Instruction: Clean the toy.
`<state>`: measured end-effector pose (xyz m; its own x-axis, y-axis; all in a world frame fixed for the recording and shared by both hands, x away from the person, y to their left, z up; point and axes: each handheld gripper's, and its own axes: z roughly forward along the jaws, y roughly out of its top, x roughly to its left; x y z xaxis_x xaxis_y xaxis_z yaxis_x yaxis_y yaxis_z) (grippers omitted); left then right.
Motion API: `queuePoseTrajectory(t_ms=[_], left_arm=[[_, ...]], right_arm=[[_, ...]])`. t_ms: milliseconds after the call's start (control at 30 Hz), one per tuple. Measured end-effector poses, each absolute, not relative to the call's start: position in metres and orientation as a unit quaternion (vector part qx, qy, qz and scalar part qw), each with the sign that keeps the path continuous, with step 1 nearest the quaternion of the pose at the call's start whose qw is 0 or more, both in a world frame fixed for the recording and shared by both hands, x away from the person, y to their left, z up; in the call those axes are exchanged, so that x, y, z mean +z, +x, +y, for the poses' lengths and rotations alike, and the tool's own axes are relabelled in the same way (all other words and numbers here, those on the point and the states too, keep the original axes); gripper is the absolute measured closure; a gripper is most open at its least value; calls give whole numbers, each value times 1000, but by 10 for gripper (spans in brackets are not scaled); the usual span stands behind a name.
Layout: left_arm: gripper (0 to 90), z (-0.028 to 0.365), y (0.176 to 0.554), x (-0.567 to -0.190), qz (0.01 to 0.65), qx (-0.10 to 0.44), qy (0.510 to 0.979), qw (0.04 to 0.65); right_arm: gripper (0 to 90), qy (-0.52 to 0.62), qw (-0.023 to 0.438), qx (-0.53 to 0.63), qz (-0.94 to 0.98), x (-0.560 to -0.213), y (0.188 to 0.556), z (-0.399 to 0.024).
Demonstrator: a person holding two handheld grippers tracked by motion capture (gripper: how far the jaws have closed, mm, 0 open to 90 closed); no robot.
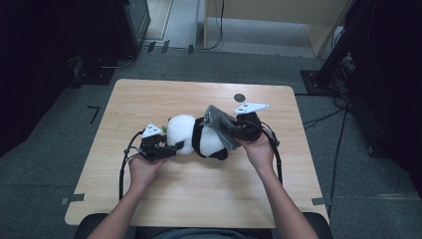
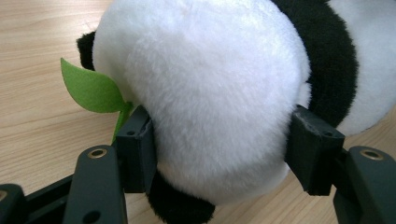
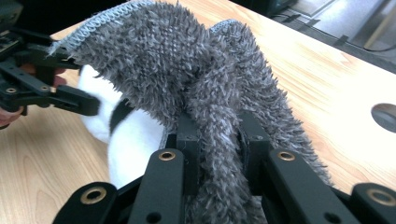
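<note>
The toy panda (image 1: 196, 137) lay mid-table (image 1: 199, 199), its face turned away and hidden. The left gripper (image 1: 166, 150) clamped its white head, a green leaf (image 2: 91, 88) poking out beside one pad. The right gripper (image 1: 234, 130) pinched a grey cloth (image 3: 196, 93) draped over the panda's back. No writing could be read anywhere.

My left gripper (image 1: 171, 148) points right, low over the table, jaws partly closed and clamped. My right gripper (image 1: 230, 127) points left, raised, jaws nearly together and pinching. Both forearms reach in from below.
</note>
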<state>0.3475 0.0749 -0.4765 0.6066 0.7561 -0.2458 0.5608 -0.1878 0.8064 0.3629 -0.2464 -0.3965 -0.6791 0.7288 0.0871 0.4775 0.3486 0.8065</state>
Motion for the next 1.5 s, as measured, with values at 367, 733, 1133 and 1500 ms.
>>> queuePoseTrajectory(t_ms=[367,733,1133,1500], left_arm=[[333,75,343,-479,431,104,762,473],[333,73,338,-480,432,106,762,470],[332,72,338,-480,429,110,763,470],[324,74,338,-483,428,108,761,475]], right_arm=[[758,403,151,432,793,-401,366,-266],[763,442,140,445,766,-413,375,-278],[757,435,146,445,769,-435,369,-279],[758,447,109,438,772,-463,368,-280]])
